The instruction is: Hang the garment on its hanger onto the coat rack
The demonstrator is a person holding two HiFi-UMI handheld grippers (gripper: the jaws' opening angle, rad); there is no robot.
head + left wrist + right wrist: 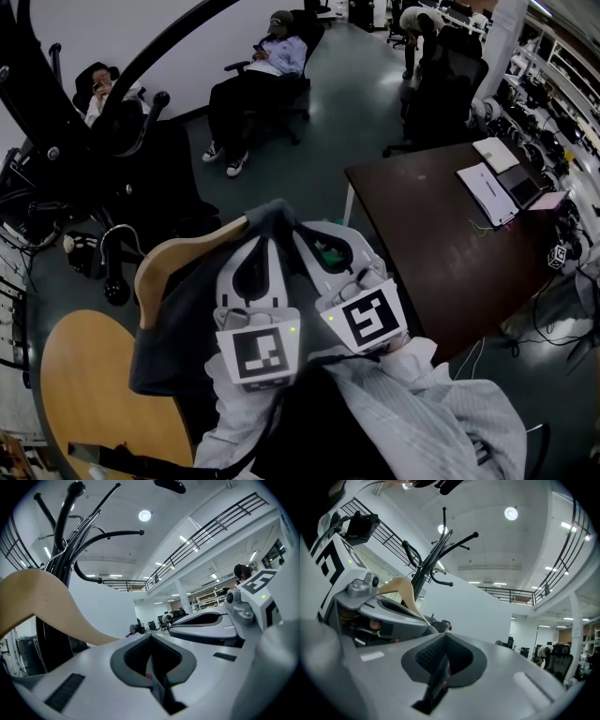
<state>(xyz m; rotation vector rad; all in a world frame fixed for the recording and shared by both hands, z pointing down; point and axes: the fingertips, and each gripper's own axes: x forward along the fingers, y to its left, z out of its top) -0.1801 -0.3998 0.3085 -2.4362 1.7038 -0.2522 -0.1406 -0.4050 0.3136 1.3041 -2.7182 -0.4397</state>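
A grey-green floor (356, 112) fills the upper middle of the head view, with a dark table (422, 225) at the right carrying papers (487, 192). A round wooden table (84, 394) sits at the lower left. Two seated persons (272, 66) are along the top edge.

The black coat rack (37, 103) stands at the upper left. Just right of it, near the centre, the wooden hanger (173, 258) carries the dark garment (173, 328). The garment's top lies over the tips of the left gripper (258, 239) and the right gripper (305, 230), which sit side by side.

Only the gripper views show the ceiling, with a round lamp (144, 515) and a balcony railing (211, 531). They also show the rack's curved arms (61, 527) rising above the hanger's pale arm (42, 597).

Both pairs of jaws are pressed together. No fabric or wood shows between them in either view, so I cannot tell whether they pinch anything.
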